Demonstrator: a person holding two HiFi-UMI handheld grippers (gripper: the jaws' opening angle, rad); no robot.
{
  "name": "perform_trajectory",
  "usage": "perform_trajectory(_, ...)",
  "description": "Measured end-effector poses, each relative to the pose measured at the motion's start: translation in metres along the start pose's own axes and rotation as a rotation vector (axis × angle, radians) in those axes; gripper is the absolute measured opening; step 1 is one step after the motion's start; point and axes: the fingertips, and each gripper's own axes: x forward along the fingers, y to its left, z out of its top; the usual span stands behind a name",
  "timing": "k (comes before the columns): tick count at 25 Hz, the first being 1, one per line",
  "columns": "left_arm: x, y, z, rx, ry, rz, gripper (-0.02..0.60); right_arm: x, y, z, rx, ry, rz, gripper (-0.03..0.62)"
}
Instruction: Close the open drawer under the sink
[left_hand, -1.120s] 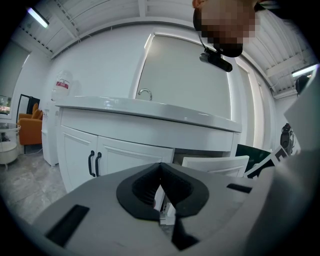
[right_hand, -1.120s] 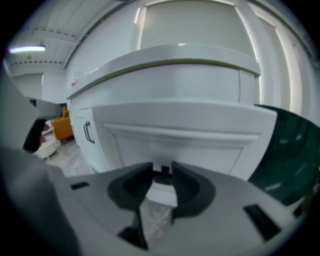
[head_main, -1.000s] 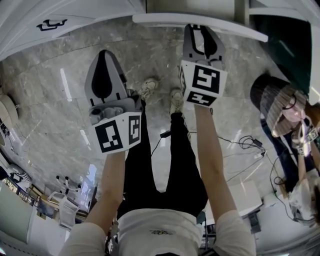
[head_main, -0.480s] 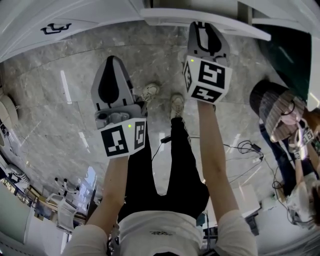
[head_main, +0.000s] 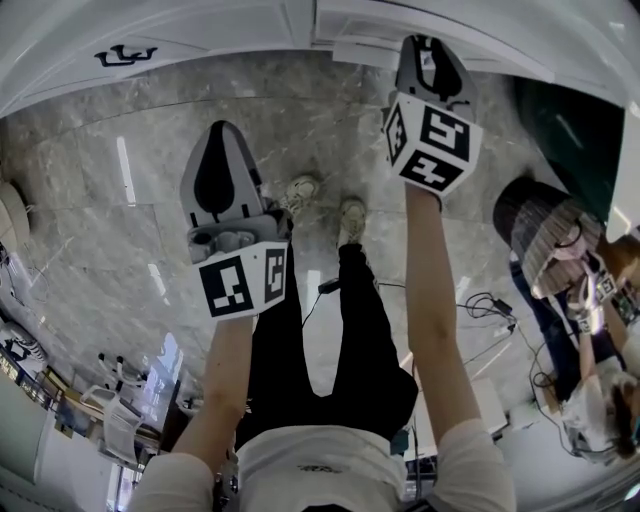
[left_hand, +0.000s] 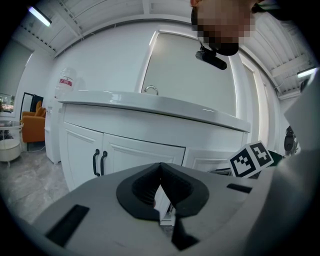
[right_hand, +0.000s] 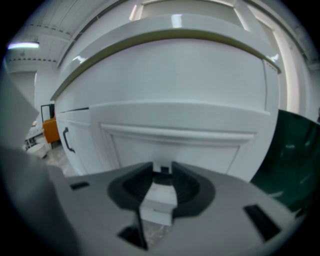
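Note:
The white drawer front (head_main: 500, 40) under the counter stands only slightly out from the cabinet face at the top of the head view. My right gripper (head_main: 425, 42) has its tips at that front, jaws open with nothing gripped. In the right gripper view the panelled drawer front (right_hand: 175, 150) fills the frame just beyond the right gripper (right_hand: 161, 167). My left gripper (head_main: 213, 128) hangs over the floor short of the cabinet, shut and empty. The left gripper view shows the left gripper (left_hand: 160, 166) facing the cabinet, with the drawer (left_hand: 210, 162) to its right.
Cabinet doors with black handles (head_main: 122, 54) (left_hand: 98, 162) lie left of the drawer. A faucet (left_hand: 151, 90) and a bottle (left_hand: 65, 82) stand on the counter. Another person in a hat (head_main: 545, 225) is close on the right, with cables (head_main: 490, 300) on the marble floor.
The drawer front has slid in toward the cabinet as my right gripper moved forward against it. The left gripper crept forward a little.

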Motion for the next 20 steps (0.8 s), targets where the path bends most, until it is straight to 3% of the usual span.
perform_trajectory(11, 0.001, 0.003, 0.003, 0.003, -0.010, -0.005, 0.020, 0.003, 0.000, 0.001, 0.021, -0.002, -0.008, 0.141)
perform_trajectory(20, -0.015, -0.004, 0.013, -0.006, -0.031, -0.021, 0.020, -0.013, 0.004, 0.007, 0.092, -0.066, 0.019, 0.152)
